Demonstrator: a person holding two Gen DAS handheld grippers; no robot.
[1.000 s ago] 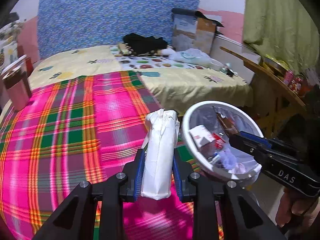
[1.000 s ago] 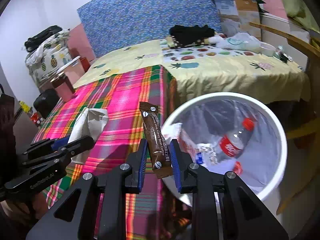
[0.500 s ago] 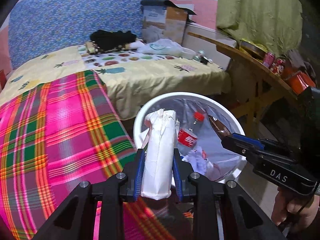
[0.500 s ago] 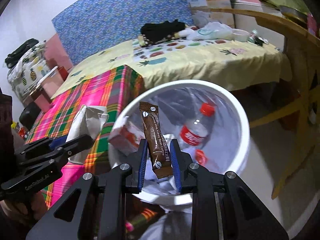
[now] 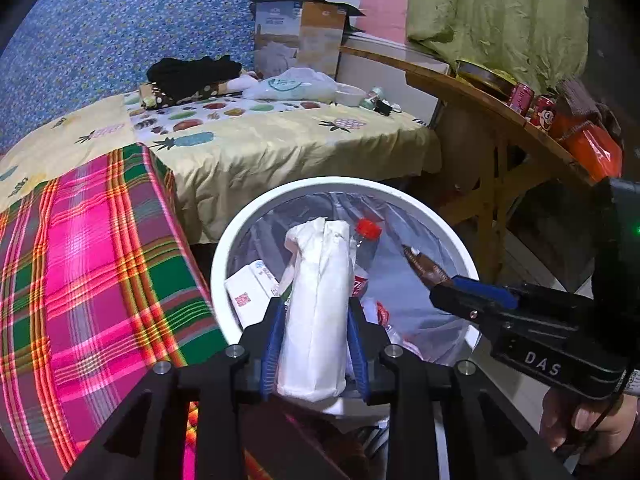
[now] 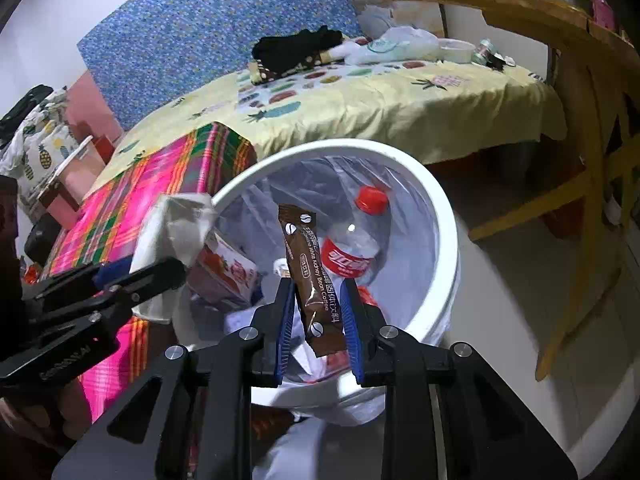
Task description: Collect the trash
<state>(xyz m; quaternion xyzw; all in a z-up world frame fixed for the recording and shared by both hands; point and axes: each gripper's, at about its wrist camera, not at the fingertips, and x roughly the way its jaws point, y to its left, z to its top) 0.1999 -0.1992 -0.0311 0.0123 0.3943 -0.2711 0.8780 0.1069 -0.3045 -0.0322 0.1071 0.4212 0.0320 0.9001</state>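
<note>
- Currently we hold two pieces of trash over the white bin point(image 5: 218, 264), neither yet dropped.
- Item one: a white paper bag point(image 5: 316, 312), standing upright between the fingers of the left gripper point(image 5: 314, 344). These fingers are opening, with the bag between them; its sides look to touch the blue pads, so we count it as not yet let go.
- Item two: a brown coffee sachet point(image 6: 314, 280), clamped near its lower end by the right gripper point(image 6: 318, 328), fingers drawn close on it, top end tilted to the left over the bin mouth.
- Already in the bin, which has a clear liner: a plastic bottle point(image 6: 352, 244) with red cap and red label, a white and red carton point(image 6: 228, 268), and some crumpled scraps we cannot identify.
- Our judgement of progress: well along. Several items are binned and two more wait at the drop point. Left to do: release both.
- Plaid blanket point(image 5: 92, 264) on the bed: no loose trash visible on the part in view. A bag, a small tub and a small bottle lie at the far end of the bed; whether they count as trash, we cannot tell.
- Left view only: the wooden bench point(image 5: 492, 120) with red cans and an orange packet, and a hand point(image 5: 588, 424) on the right gripper's handle.
- Right view only: the printed face of the sachet, the bottle label read plainly, and the floor beside the bin.
</note>
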